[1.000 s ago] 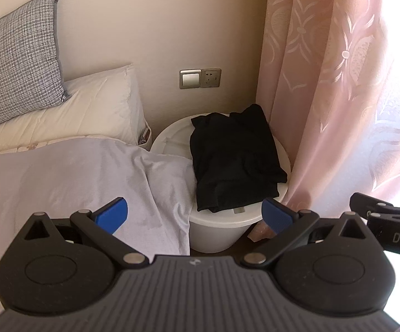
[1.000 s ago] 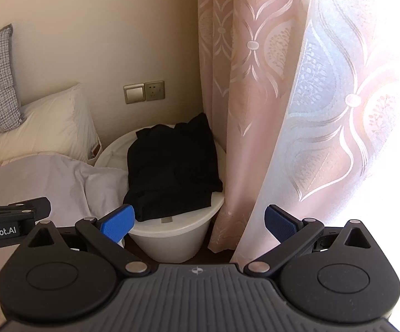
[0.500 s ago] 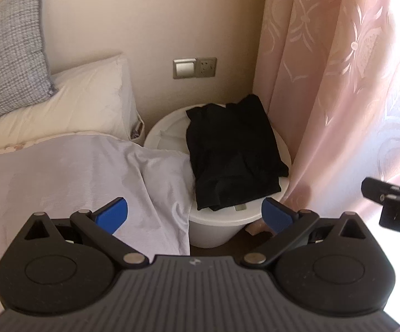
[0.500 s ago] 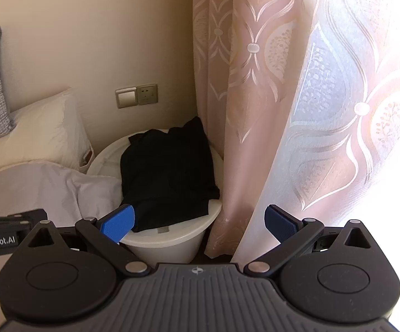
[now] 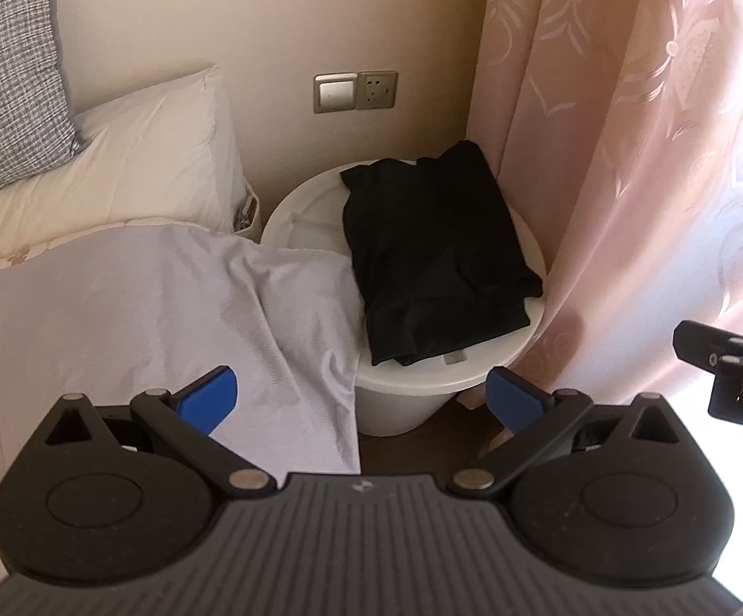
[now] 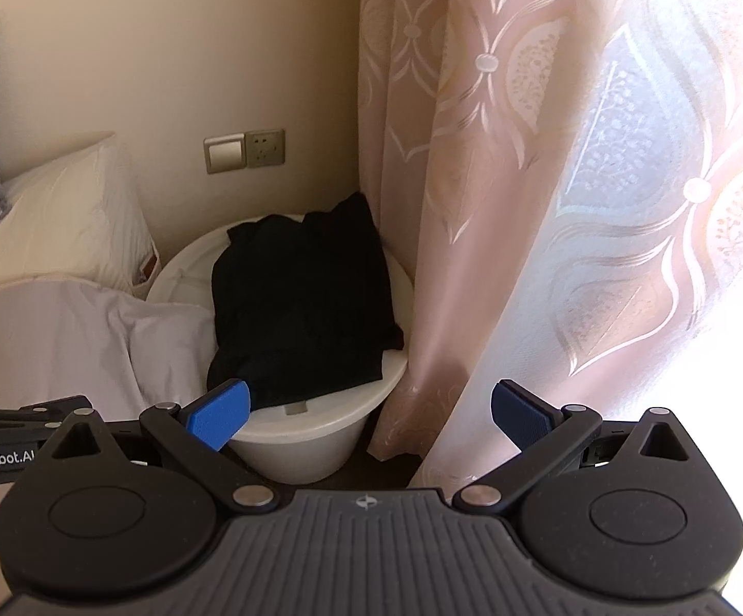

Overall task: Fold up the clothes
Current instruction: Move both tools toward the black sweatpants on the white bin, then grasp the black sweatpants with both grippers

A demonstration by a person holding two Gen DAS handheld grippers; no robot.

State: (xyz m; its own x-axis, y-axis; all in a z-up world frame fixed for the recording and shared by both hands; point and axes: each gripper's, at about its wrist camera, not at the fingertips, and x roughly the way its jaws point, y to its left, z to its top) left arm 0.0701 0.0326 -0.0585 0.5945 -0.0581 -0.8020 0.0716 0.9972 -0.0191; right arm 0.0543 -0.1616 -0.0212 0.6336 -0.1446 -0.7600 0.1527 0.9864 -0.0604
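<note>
A black garment [image 5: 438,256] lies in a loose fold over a white round basket [image 5: 315,205] that stands in the corner between the bed and the curtain. It also shows in the right wrist view [image 6: 304,297], on the same basket [image 6: 330,441]. My left gripper [image 5: 361,398] is open and empty, held short of the basket over the bed's edge. My right gripper [image 6: 371,413] is open and empty, held in front of the basket and curtain. Neither gripper touches the garment.
A lilac sheet [image 5: 140,318] covers the bed at the left, with a white pillow [image 5: 114,164] and a grey checked cushion [image 5: 6,77] behind. A pink patterned curtain [image 5: 628,154] hangs close at the right. A wall switch and socket [image 5: 356,90] sit above the basket.
Both grippers have moved closer to the basket and tilted down; the garment looms larger and lower in both views. Both stay open. The garment has not moved.
</note>
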